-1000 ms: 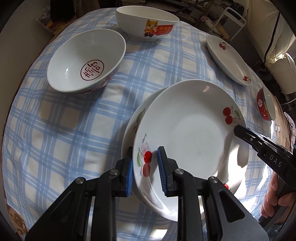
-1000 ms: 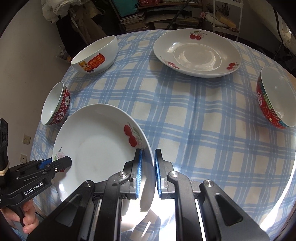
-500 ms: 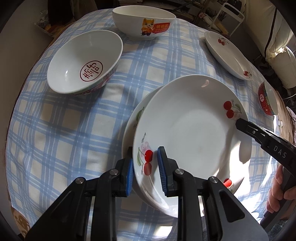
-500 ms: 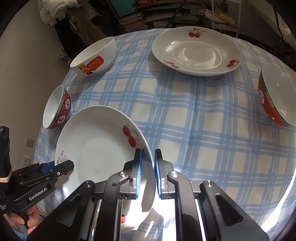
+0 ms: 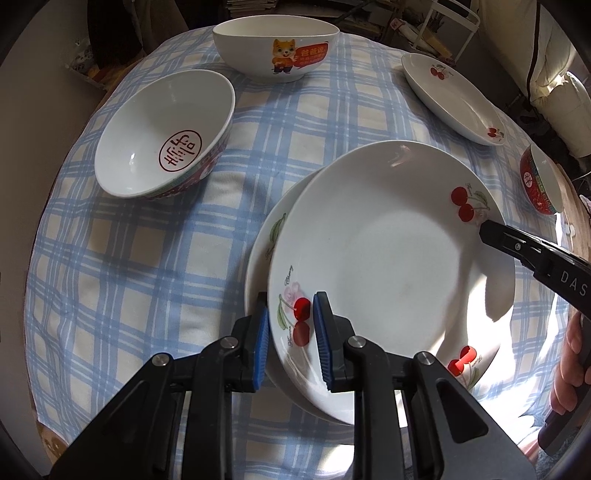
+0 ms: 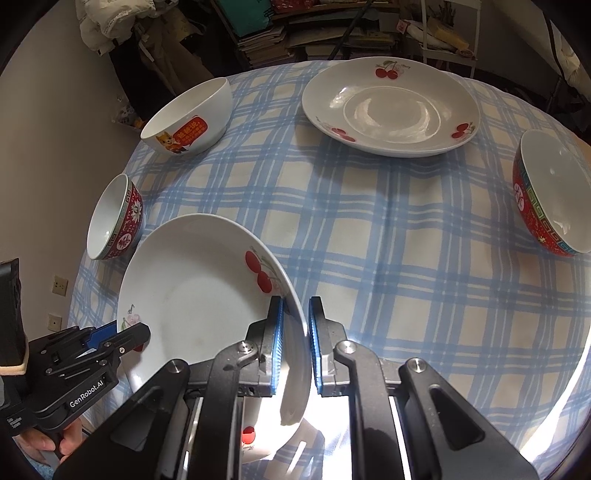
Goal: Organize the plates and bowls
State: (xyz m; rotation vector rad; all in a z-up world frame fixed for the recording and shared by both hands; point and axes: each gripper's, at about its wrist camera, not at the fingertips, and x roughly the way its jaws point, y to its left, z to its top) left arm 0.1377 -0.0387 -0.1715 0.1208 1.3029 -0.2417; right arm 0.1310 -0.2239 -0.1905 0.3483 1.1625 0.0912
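Note:
A white cherry plate [image 5: 388,266] is held tilted over a second cherry plate [image 5: 266,236] lying on the checked tablecloth. My left gripper [image 5: 291,339] straddles its near rim, blue pads on either side with small gaps. My right gripper [image 6: 295,347] is shut on the opposite rim of the same plate [image 6: 192,295]. A third cherry plate [image 6: 391,107] lies at the far side. A red-patterned bowl [image 5: 166,133], a white cartoon bowl [image 5: 277,48] and another red bowl [image 6: 550,192] stand around.
The round table's cloth [image 6: 369,229] drops off at the edges. Shelves with books and clutter [image 6: 295,29] stand behind the table. A small red bowl [image 6: 114,218] sits at the left edge in the right wrist view.
The held plate has been carried slightly over the lower plate and tilted a little more. Both grippers moved with it. The bowls and the far plate stayed put.

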